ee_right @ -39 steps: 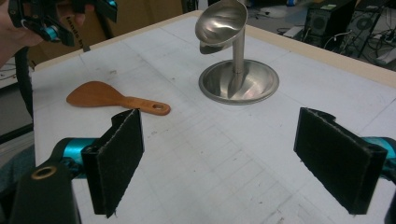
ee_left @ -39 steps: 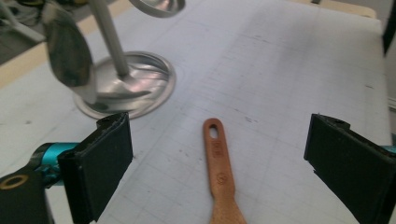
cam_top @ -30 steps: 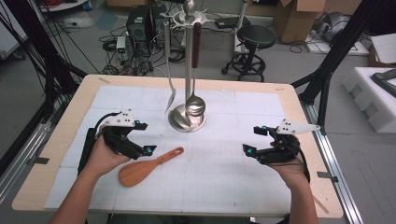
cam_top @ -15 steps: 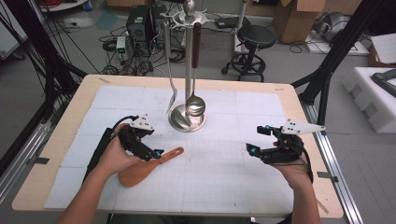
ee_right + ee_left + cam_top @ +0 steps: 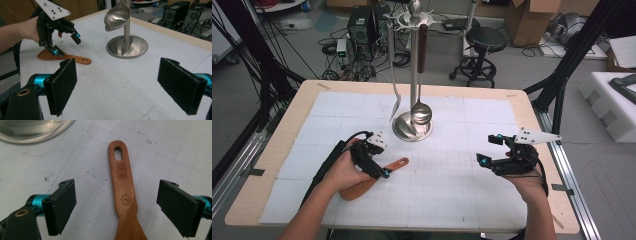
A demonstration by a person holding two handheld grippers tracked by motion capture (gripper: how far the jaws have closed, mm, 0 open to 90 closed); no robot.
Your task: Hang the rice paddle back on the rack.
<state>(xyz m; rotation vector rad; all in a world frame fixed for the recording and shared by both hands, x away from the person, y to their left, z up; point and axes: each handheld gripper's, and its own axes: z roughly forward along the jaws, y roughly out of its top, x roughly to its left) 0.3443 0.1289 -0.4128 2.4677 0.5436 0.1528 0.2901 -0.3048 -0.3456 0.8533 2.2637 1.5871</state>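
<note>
Wooden spatula lies flat on the desk near the utensil stand — not yet gripped. Left gripper straddles its handle, jaws just closing, pads clear. Right gripper hangs wide, empty — lift and hanging likely remain.

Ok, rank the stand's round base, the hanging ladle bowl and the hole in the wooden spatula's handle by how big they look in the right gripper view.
Largest to smallest, as they look:
1. round base
2. ladle bowl, clearly smaller than the base and about as far from the camera
3. hole in the wooden spatula's handle, by far the smallest
</note>
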